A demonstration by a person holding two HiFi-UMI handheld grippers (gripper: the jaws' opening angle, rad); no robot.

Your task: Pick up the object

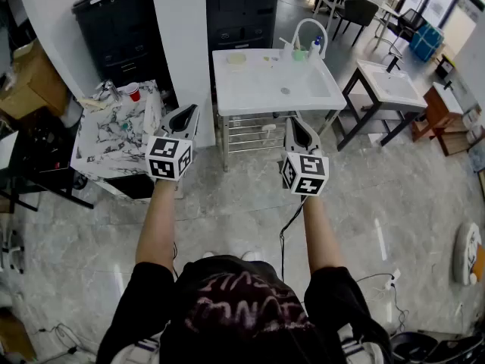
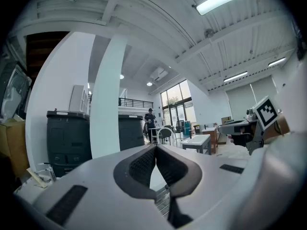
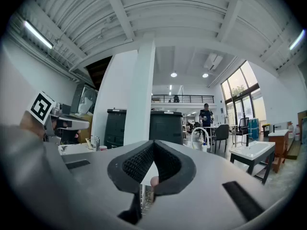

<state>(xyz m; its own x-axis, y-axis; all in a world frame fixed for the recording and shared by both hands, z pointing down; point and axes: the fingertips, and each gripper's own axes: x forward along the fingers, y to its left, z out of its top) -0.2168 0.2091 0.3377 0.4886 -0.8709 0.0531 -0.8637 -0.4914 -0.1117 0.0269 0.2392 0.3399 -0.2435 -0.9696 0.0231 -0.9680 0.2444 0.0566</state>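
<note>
Two grippers show: left gripper (image 1: 188, 114), right gripper (image 1: 294, 123). Two sink counters stand: near counter (image 1: 258, 89) at twelve o'clock, far counter (image 1: 394, 86) at two. Two black cabinets (image 1: 114, 29) (image 1: 242, 10). One red cup (image 1: 133, 92).

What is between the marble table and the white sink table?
A wide white pillar stands between the marble table and the white sink table. The head view shows it.

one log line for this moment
phase: pre-grasp | left gripper: shut, empty, level | right gripper: shut, empty, level | ahead: white sink table, not reached
</note>
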